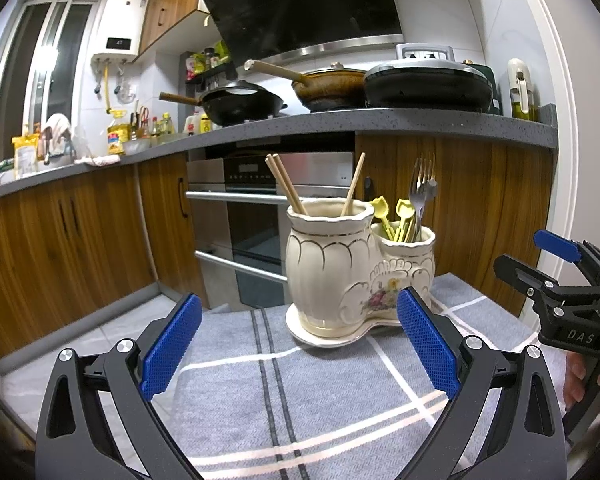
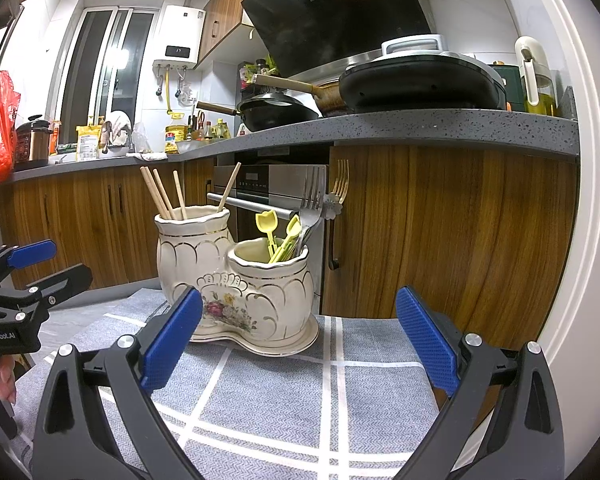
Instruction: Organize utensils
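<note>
- My left gripper [image 1: 298, 344] and my right gripper [image 2: 298, 338] both stand with fingers wide apart, holding nothing.
- The cream double-pot holder [image 1: 356, 268] sits on the grey checked cloth [image 1: 300, 408] just ahead of both.
- Only my right view shows four chopsticks [image 2: 162, 194] in the taller pot and a gold fork [image 2: 342, 180] behind the steel one.
- Bare cloth lies between my fingers and the holder; the cloth's edge falls away to my left.
</note>
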Tool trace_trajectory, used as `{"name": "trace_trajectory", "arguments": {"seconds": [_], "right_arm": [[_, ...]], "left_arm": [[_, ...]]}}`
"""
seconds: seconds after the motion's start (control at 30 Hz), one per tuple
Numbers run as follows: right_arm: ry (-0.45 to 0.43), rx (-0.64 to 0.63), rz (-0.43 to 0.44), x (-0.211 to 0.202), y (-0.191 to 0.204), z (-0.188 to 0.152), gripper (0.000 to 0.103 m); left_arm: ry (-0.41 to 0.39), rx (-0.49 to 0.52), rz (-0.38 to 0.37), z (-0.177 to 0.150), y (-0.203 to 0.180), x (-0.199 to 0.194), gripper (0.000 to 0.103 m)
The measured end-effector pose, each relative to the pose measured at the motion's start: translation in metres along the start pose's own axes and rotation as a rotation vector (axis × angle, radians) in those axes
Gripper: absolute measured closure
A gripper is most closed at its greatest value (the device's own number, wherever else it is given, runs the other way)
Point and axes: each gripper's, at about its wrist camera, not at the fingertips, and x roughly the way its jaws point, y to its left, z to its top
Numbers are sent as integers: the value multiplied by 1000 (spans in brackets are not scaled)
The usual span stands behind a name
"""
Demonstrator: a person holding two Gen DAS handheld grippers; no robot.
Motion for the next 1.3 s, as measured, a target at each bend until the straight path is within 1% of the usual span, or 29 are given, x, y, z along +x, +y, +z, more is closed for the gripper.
{"name": "trace_trajectory", "arguments": {"seconds": [0.53,0.7,1.1,1.3], "right_arm": [[3,-2,-1,0,0,-1,7],[3,-3,-1,0,1,-1,7],[3,-3,-2,0,1,-1,7],[4,-2,-3,1,0,-2,7]], "left_arm": [[5,-13,7,-6,3,4,5],[7,-21,-4,-7,5,4,5],[-5,-6,17,-6,3,3,5],[-5,-12,15,-7,3,2,5]]}}
